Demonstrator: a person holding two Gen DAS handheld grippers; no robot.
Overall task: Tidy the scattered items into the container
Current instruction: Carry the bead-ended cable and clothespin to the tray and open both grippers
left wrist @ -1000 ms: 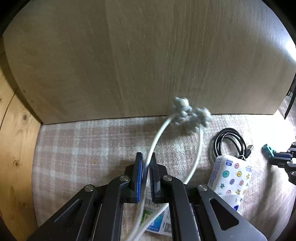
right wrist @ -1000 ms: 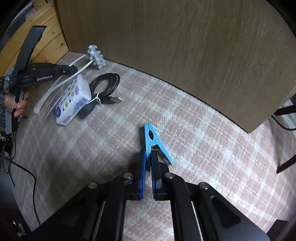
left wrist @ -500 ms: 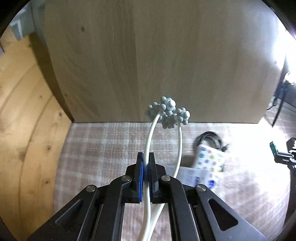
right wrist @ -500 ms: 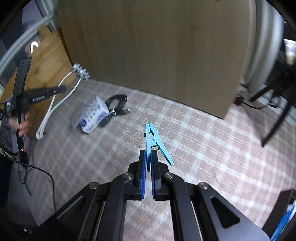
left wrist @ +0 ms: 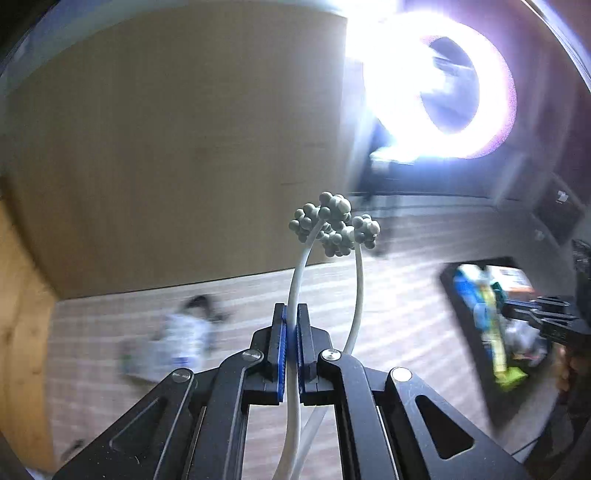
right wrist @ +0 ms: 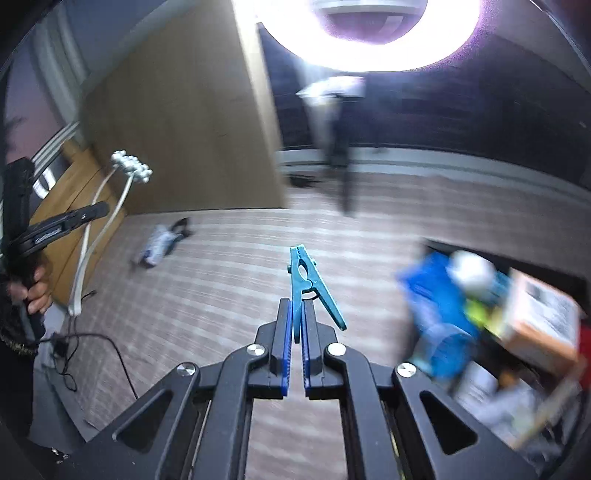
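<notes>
The left gripper (left wrist: 291,325) holds its blue-padded fingers (left wrist: 279,332) clamped on one white arm of a forked massager (left wrist: 334,229), whose cluster of grey-green balls rises at mid-frame against a tall wooden panel (left wrist: 166,147). The massager's second arm curves free to the right of the fingers. In the right wrist view the same massager (right wrist: 131,168) shows at upper left, carried clear of the checked pink-and-white cloth (right wrist: 221,277) below.

The right gripper (right wrist: 294,321) has its fingers closed on one handle of a teal clothespin (right wrist: 306,280), which points up and away at the centre of that frame, its other handle angling out to the right.

Far back on the cloth, blurred, lie a small white patterned packet (right wrist: 155,245) and, touching it, a dark coiled cable (right wrist: 181,225), near the foot of the panel. At the lower right edge of the right wrist view sits the dark container (right wrist: 509,332), already holding a jumble of blue, yellow and orange items too smeared to identify. A bright ring light (right wrist: 369,33) flares across the top of both views.
</notes>
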